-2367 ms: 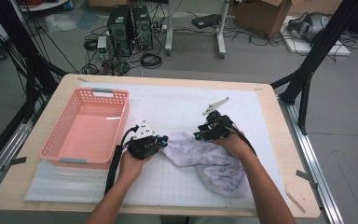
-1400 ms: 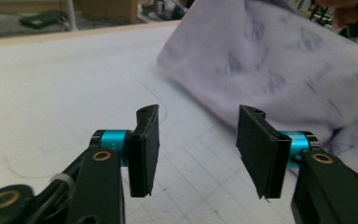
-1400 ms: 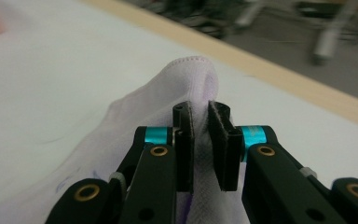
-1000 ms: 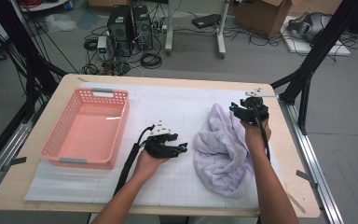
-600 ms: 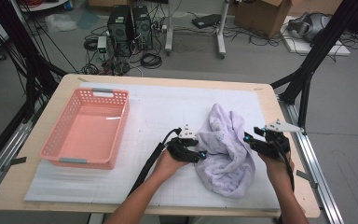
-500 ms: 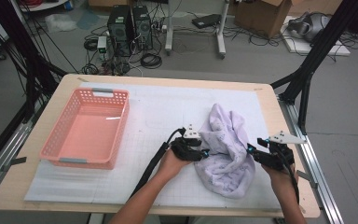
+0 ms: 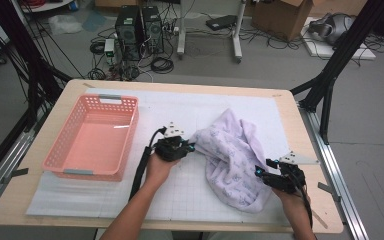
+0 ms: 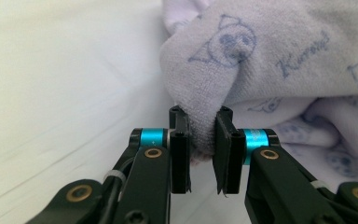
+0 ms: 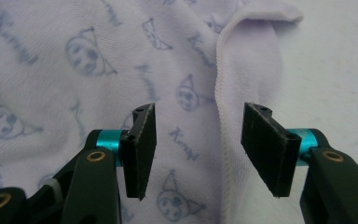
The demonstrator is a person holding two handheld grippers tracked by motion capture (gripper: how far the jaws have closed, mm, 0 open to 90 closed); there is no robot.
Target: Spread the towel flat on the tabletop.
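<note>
Nearest the table's front edge, the right gripper (image 7: pixel 269 171) hovers at the lower right hem of a lavender printed towel (image 7: pixel 232 160), its jaws spread and just opened further, straddling the stitched edge without pressing it. Farther in, the left gripper (image 7: pixel 189 147) has just closed its jaws and now pinches a raised fold at the towel's left corner. Crumpled, the towel lies on the white mat (image 7: pixel 190 112) right of centre. Beyond, at the left, stands a pink plastic basket (image 7: pixel 94 135).
</note>
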